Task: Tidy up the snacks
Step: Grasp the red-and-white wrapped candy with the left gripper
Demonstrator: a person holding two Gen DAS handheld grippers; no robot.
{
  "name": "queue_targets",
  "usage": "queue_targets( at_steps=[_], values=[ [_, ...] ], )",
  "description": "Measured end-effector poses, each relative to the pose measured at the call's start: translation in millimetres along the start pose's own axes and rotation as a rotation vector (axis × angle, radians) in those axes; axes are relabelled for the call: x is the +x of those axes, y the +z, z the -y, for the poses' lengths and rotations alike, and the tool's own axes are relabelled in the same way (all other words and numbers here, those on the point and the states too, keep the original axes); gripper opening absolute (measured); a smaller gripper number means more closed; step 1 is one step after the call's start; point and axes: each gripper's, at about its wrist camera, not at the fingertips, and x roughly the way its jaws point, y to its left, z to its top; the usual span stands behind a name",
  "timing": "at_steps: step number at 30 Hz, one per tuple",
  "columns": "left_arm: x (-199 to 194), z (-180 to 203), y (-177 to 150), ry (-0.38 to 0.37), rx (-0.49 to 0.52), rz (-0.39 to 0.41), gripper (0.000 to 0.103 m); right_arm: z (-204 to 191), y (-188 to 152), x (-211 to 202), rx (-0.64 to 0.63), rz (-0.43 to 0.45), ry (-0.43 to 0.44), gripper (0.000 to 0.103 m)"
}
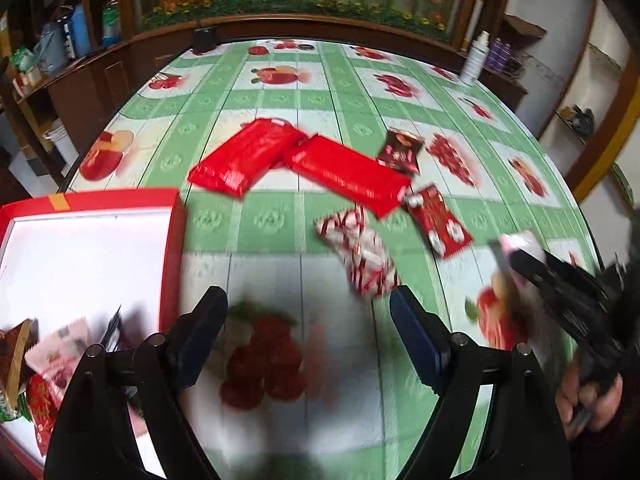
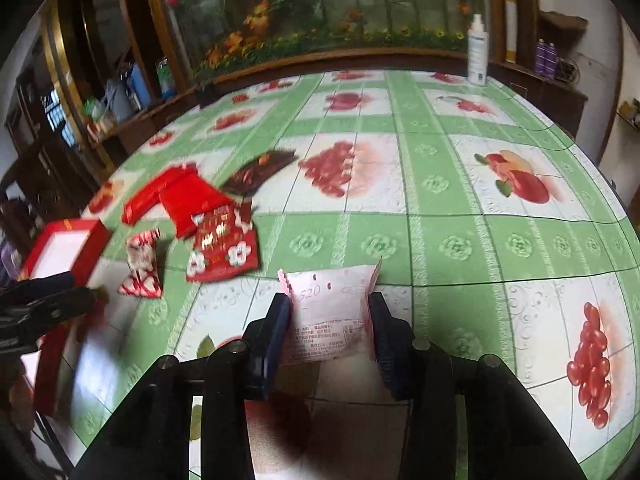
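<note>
Right gripper (image 2: 330, 312) clamps a pink snack packet (image 2: 332, 316); left gripper (image 1: 308, 332) wide open, empty. Carry packet w/ steady grip to the red box (image 1: 172, 264), drop it inside beside the other snacks.

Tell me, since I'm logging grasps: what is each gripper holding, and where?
The right gripper clamps a pale pink snack packet across its side edges. The left gripper is open, holding nothing.

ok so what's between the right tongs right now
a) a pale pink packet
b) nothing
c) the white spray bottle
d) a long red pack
a: in the right wrist view the right tongs are closed on a pale pink packet, with both pads pressed on its sides; the long red packs lie on the table and the spray bottle stands at the far edge.
</note>
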Motion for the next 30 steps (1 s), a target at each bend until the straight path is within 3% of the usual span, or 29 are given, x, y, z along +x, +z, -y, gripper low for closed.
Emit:
queue_targets(
  at_steps=[5, 11, 19, 25, 28, 30],
  values=[
    [17.6, 11.2, 13.2, 0.028, -0.028, 0.0, 0.084, 3.9, 1.5, -24.2, 0.023, 0.123, 0.034, 0.041],
    [32.3, 21.9, 15.9, 0.066, -0.026, -0.002, 0.084, 15.8, 4.9, -22.9, 0.091, 0.112, 0.033, 0.041],
    [52.1, 25.0, 16.3, 0.084, -0.03, -0.032, 0.084, 13.4, 3.5, -25.4, 0.085, 0.124, 0.05, 0.041],
    [54.3, 25.7, 15.3, 0.086, 0.009, 0.008, 0.083, 12.8, 3.5, -23.4, 0.087, 0.114, 0.055, 0.041],
    [52.0, 25.9, 14.2, 0.087, 0.031, 0.029, 0.069, 14.3, 3.7, -21.9, 0.097, 0.11, 0.053, 0.041],
    [49.6, 25.6, 15.1, 0.083, 0.038, 0.034, 0.047, 17.0, 3.4, -20.7, 0.108, 0.106, 0.049, 0.041]
  ],
)
